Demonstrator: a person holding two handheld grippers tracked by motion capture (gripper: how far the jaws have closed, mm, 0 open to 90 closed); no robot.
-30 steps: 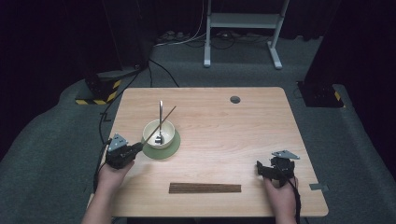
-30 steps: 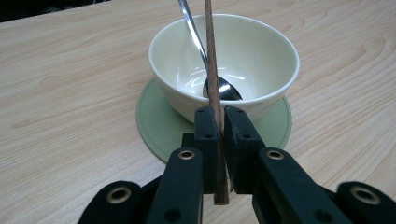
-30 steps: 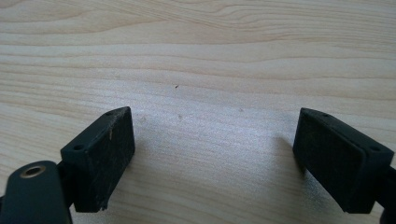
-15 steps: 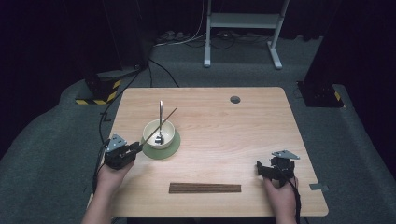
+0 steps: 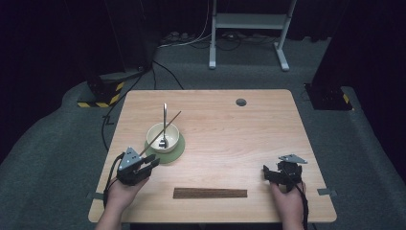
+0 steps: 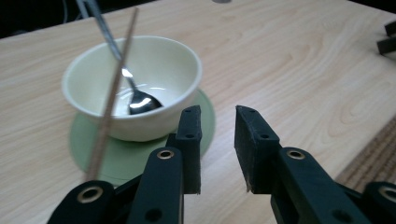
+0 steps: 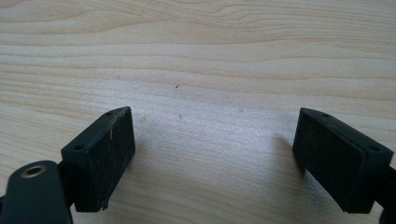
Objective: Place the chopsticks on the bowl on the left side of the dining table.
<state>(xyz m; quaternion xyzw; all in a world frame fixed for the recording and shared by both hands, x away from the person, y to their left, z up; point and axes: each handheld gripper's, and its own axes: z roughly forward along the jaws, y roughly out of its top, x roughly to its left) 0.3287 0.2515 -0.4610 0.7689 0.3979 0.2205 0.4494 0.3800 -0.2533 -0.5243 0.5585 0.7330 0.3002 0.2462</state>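
A cream bowl (image 5: 163, 137) (image 6: 133, 84) stands on a green coaster (image 5: 174, 152) (image 6: 93, 154) left of the table's middle. A metal spoon (image 5: 164, 120) (image 6: 140, 102) rests in it, handle rising over the far rim. A thin brown chopstick (image 5: 161, 133) (image 6: 114, 79) leans across the bowl's rim, with its low end toward my left gripper. My left gripper (image 5: 154, 163) (image 6: 218, 112) sits just short of the coaster; its jaws have just been opening and nothing is between them. My right gripper (image 5: 266, 173) (image 7: 212, 135) rests low over bare wood at the right, jaws wide apart and empty.
A dark brown ridged strip (image 5: 209, 193) (image 6: 373, 149) lies along the near edge between the two hands. A round grommet (image 5: 241, 102) marks the far side of the table (image 5: 268, 134). Cables and a white stand are on the floor beyond.
My left gripper has let go of the chopstick's low end, parted its jaws and drawn back toward the near edge. The chopstick stays leaning on the bowl. The right hand has not moved.
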